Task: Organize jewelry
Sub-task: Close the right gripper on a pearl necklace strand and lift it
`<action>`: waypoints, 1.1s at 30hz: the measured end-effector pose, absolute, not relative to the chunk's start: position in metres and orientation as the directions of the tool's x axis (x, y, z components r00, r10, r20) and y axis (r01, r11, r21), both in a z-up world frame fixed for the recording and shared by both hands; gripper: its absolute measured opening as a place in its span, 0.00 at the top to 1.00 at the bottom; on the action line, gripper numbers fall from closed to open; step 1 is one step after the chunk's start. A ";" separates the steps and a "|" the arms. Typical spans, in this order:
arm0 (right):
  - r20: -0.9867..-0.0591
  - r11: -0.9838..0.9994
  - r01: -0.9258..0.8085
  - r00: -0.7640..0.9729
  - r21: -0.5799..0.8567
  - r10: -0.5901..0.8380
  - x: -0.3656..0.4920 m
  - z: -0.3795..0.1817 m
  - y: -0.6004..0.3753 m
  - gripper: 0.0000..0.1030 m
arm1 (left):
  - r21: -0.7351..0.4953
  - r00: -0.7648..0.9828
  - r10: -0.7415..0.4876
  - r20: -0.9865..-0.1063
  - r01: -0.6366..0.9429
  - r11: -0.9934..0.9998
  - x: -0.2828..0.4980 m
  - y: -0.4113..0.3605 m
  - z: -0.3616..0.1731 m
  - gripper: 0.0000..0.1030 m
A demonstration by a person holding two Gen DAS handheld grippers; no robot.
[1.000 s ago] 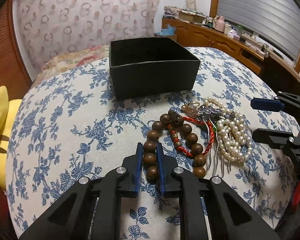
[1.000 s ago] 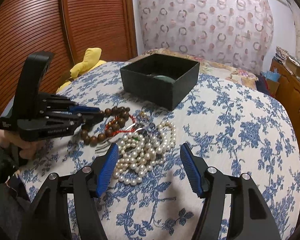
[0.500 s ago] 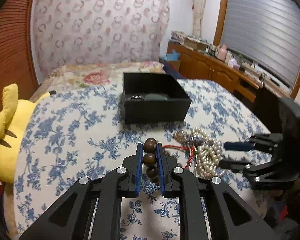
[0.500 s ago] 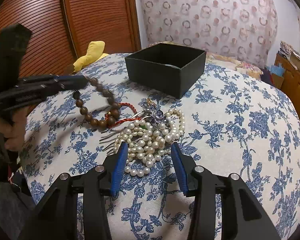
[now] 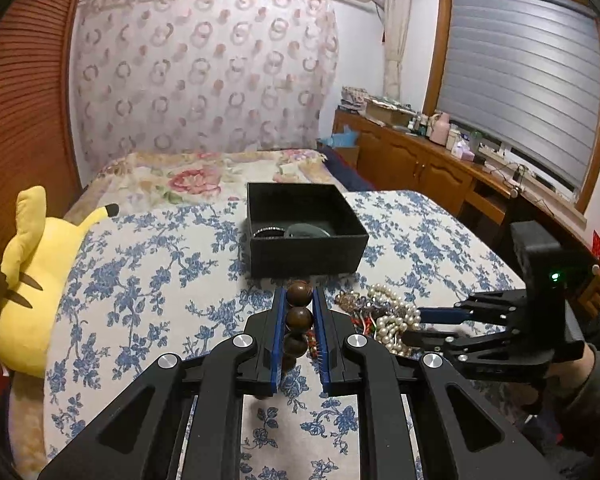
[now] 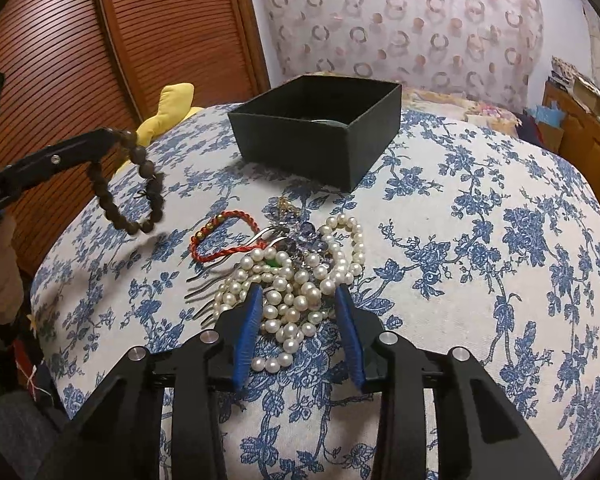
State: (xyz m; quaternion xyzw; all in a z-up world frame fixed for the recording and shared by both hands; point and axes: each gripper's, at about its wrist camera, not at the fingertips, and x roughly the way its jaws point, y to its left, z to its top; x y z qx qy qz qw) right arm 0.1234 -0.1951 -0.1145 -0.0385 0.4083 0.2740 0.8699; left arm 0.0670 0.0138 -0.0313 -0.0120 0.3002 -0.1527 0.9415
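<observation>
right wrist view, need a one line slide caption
Open right gripper straddles the pearl necklace while the left gripper holds the wooden bead bracelet aloft.

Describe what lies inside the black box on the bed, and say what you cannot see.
Inside the black box lie a dark banded bangle and a pale greenish round piece. The near wall hides the floor in front of them, so anything lying there cannot be seen.

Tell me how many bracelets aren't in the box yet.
2 that I can tell: the wooden bead bracelet hanging from the left gripper, and the red braided bracelet on the tablecloth beside the pearl pile, which may hide more.
</observation>
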 end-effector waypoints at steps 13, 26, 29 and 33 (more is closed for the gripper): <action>-0.717 0.851 -0.500 0.533 0.162 0.450 0.125 -0.108 -0.207 0.78 | -0.117 0.766 -0.296 -0.570 0.281 0.953 0.068 0.013 -0.033 0.88; -0.739 0.837 -0.527 0.504 0.147 0.447 0.114 -0.111 -0.209 0.78 | -0.120 0.763 -0.298 -0.573 0.282 0.952 0.069 0.012 -0.038 0.88; -0.742 0.832 -0.533 0.493 0.154 0.454 0.109 -0.113 -0.207 0.75 | -0.123 0.762 -0.298 -0.574 0.280 0.952 0.069 0.011 -0.040 0.88; -0.744 0.825 -0.538 0.478 0.172 0.467 0.109 -0.114 -0.206 0.75 | -0.121 0.762 -0.299 -0.575 0.281 0.952 0.069 0.011 -0.041 0.88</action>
